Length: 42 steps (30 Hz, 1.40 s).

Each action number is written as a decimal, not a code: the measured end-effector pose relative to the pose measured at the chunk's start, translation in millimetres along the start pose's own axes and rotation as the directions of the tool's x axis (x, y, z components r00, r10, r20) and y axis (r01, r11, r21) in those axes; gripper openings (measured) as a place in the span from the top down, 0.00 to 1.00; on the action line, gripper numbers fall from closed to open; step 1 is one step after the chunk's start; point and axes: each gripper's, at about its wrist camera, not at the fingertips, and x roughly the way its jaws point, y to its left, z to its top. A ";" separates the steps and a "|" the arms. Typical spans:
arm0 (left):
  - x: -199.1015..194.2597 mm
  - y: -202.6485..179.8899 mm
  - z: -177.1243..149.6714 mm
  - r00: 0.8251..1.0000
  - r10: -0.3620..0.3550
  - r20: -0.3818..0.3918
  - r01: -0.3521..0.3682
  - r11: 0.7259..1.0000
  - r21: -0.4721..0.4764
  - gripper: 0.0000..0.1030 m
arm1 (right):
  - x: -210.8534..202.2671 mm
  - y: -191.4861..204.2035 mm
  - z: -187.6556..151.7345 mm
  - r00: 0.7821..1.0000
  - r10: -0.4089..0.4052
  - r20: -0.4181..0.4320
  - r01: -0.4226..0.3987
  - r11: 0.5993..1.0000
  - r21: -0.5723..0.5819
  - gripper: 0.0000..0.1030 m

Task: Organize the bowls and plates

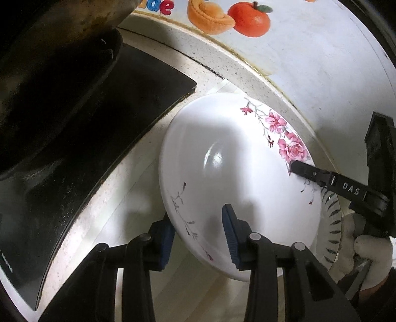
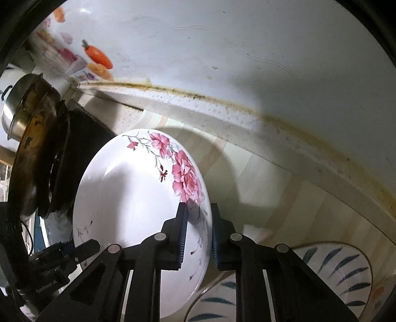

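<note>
1. In the left wrist view, the left hand-held gripper point(image 1: 200, 235) sits nearest, its blue-padded fingers straddling the near rim of a white floral plate point(image 1: 235, 178); one pad is outside the rim and the other over the plate's inner face, with a gap between them, so whether they actually pinch the rim I cannot tell.
2. In the right wrist view, the right hand-held gripper point(image 2: 198, 235) has its two blue pads pressed onto the plate's right rim point(image 2: 138, 198), one on each face, pinching it.
3. The floral plate is tilted up on edge above the worktop point(image 2: 309, 210), its pink roses on the far-right part of the rim.
4. Just right of the floral plate, low and near, lie two plates with dark leaf strokes: one leaf-pattern plate point(image 2: 346, 270) on the worktop and another point(image 2: 215, 297) partly hidden behind the right gripper.
5. In the left wrist view a white-gloved hand point(image 1: 368, 257) holds the right gripper's handle at the right edge.
6. To the left of the plate lies a black cooktop point(image 1: 111, 119) with a dark wok point(image 2: 32, 153) on it.
7. Farthest, a white wall point(image 2: 247, 49) carries fruit and vegetable stickers point(image 1: 250, 22).
</note>
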 end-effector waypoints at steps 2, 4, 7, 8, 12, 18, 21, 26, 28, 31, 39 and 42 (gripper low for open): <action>-6.3 -2.1 -4.9 1.000 0.004 0.009 -0.005 1.000 0.021 0.67 | -8.4 2.9 -3.7 1.000 0.005 0.012 -0.005 1.000 -0.012 0.82; -15.5 2.4 -11.6 1.000 -0.001 0.006 0.001 1.000 0.028 0.67 | -17.0 5.6 -6.6 1.000 0.003 0.025 -0.002 1.000 -0.022 0.82; -24.1 0.0 -18.5 1.000 -0.005 0.011 0.004 0.999 0.041 0.66 | -30.3 9.6 -13.1 0.999 -0.012 0.037 0.013 0.999 -0.042 0.82; -27.7 0.8 -20.9 1.000 -0.012 0.013 0.011 0.999 0.038 0.66 | -35.2 10.7 -16.8 0.999 -0.014 0.041 0.015 0.999 -0.046 0.82; -41.4 -0.8 -29.8 0.999 -0.019 0.028 0.017 0.998 0.055 0.67 | -54.4 11.4 -34.9 0.998 -0.010 0.055 0.013 0.999 -0.046 0.82; -56.8 -16.9 -44.8 0.999 -0.028 0.045 0.023 0.994 0.111 0.67 | -86.0 4.8 -68.0 0.996 -0.016 0.092 0.018 0.999 -0.027 0.82; -69.0 -28.9 -55.4 0.998 -0.036 0.057 0.027 0.988 0.151 0.67 | -102.2 0.9 -85.6 0.993 -0.019 0.116 0.020 1.000 -0.012 0.82; -92.5 -51.4 -76.0 0.996 -0.054 0.076 0.034 0.971 0.236 0.67 | -140.6 -5.0 -122.1 0.985 -0.029 0.171 0.026 0.999 0.021 0.82; -101.1 -61.0 -86.0 0.996 -0.060 0.073 0.038 0.962 0.269 0.67 | -156.9 -8.7 -139.1 0.982 -0.032 0.188 0.024 0.999 0.043 0.82; -116.3 -74.7 -104.2 0.995 -0.076 0.065 0.053 0.950 0.308 0.67 | -182.6 -13.5 -171.3 0.977 -0.043 0.209 0.026 0.996 0.082 0.82; -148.8 -104.0 -155.6 0.993 -0.112 0.045 0.084 0.905 0.416 0.67 | -244.9 -21.0 -268.9 0.966 -0.064 0.252 0.023 0.987 0.161 0.82; -150.4 -112.0 -173.0 0.992 -0.120 0.021 0.097 0.883 0.459 0.67 | -260.0 -24.2 -304.9 0.962 -0.079 0.259 0.030 0.981 0.190 0.82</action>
